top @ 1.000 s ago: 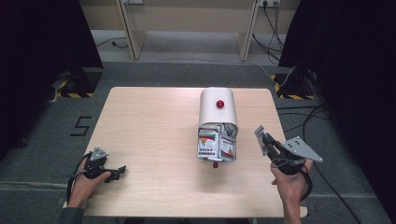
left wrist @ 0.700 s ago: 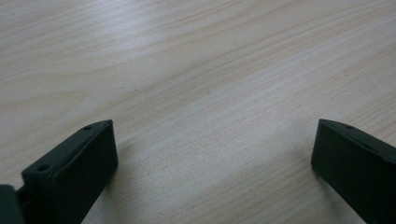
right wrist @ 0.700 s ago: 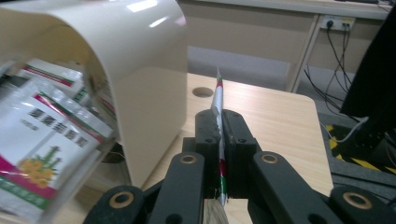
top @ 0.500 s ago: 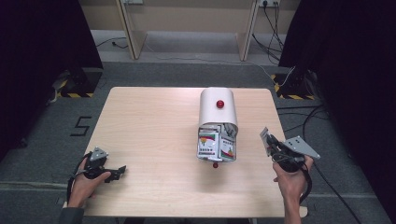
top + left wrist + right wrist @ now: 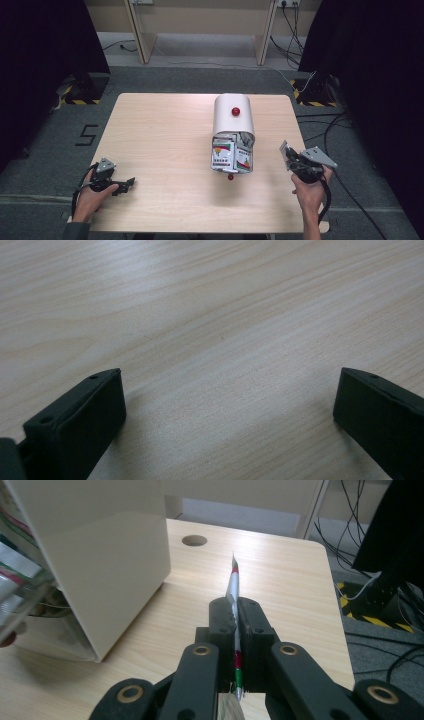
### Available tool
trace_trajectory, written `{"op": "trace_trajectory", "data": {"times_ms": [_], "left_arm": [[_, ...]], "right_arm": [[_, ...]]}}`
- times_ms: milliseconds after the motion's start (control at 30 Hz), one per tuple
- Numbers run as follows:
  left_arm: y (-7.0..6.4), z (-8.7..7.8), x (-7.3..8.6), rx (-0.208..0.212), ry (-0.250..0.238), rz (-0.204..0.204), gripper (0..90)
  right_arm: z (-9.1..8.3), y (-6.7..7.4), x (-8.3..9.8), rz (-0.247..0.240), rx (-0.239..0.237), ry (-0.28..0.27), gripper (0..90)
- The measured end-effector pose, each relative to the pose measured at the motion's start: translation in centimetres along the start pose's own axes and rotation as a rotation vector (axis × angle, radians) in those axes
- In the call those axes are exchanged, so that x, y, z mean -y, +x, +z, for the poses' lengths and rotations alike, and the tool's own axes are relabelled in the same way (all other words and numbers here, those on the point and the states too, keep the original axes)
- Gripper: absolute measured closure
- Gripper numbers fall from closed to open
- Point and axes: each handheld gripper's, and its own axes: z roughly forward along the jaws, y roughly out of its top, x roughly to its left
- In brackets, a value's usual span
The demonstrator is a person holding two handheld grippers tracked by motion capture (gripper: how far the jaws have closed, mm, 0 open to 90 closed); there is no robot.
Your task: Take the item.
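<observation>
A thin packet [image 5: 233, 587] is pinched edge-on by the right gripper [image 5: 235, 630] beside the white bin [image 5: 233, 120], probably for slotting in, while the left gripper [image 5: 122, 182] is parked wide open.

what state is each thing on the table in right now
white box: lying on its side, open end toward the person, packets showing inside
flat packet: held edge-on, off the table
right gripper: shut on the flat packet
left gripper: open, low over bare table

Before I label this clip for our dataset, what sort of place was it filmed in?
Probably a lab or recording bay rather than a home: a lone wooden table stands between black curtains, hazard-striped bases sit on grey carpet, and cables run to wall sockets.
</observation>
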Motion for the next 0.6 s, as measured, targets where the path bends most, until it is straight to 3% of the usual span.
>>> {"op": "trace_trajectory", "data": {"times_ms": [600], "left_arm": [[0.00,0.00,0.00,0.000,0.000,0.000,0.0]], "right_arm": [[0.80,-0.82,1.10,-0.003,0.028,0.046,86.4]]}}
